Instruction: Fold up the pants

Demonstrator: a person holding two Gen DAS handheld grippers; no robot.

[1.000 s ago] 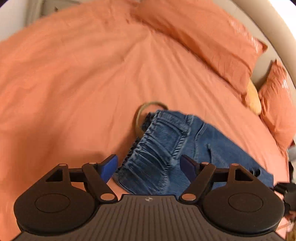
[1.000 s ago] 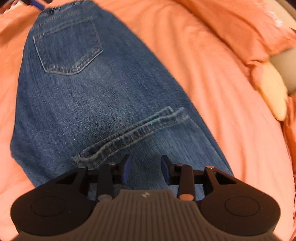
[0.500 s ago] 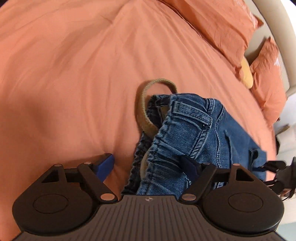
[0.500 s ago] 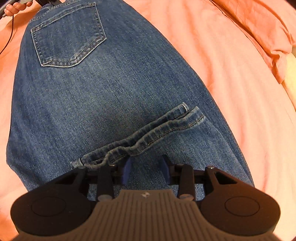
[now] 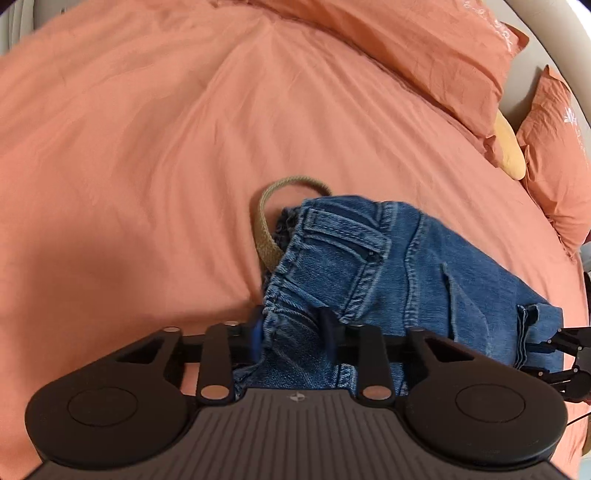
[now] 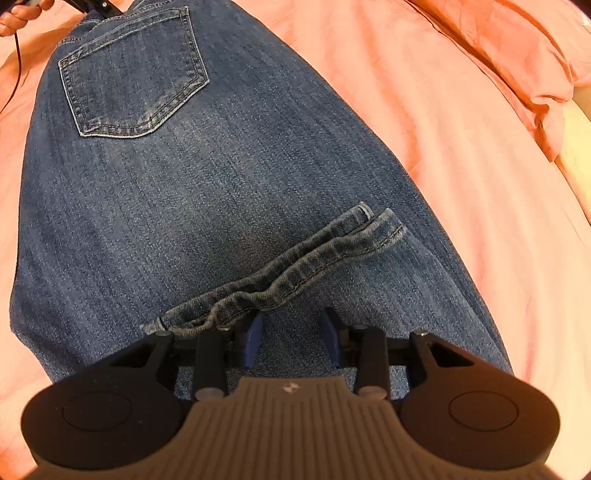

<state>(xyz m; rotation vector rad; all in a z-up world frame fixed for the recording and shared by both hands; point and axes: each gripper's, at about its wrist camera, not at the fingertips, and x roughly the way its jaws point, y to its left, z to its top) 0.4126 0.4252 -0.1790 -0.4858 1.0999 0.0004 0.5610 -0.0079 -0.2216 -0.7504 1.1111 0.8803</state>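
Observation:
Blue jeans (image 6: 207, 206) lie folded on an orange bed, back pocket (image 6: 133, 77) up, with the leg hems (image 6: 295, 269) laid across them. In the left wrist view the bunched waistband (image 5: 306, 291) with a tan belt (image 5: 266, 236) lies in front. My left gripper (image 5: 293, 334) has closed in on the waistband, with denim between its pads. My right gripper (image 6: 291, 334) sits on the folded denim just behind the hems, jaws narrowly apart with the cloth between them; the right gripper also shows at the left wrist view's right edge (image 5: 569, 354).
The orange bedsheet (image 5: 147, 147) spreads wide to the left and far side. Orange pillows (image 5: 424, 48) and a yellow cushion (image 5: 509, 147) lie along the headboard at the far right. A hand (image 6: 22, 14) holds the other gripper at the waist end.
My left gripper's jaws have closed from wide open onto the waistband. The right gripper has stayed on the fold, with the hems a little closer to it.

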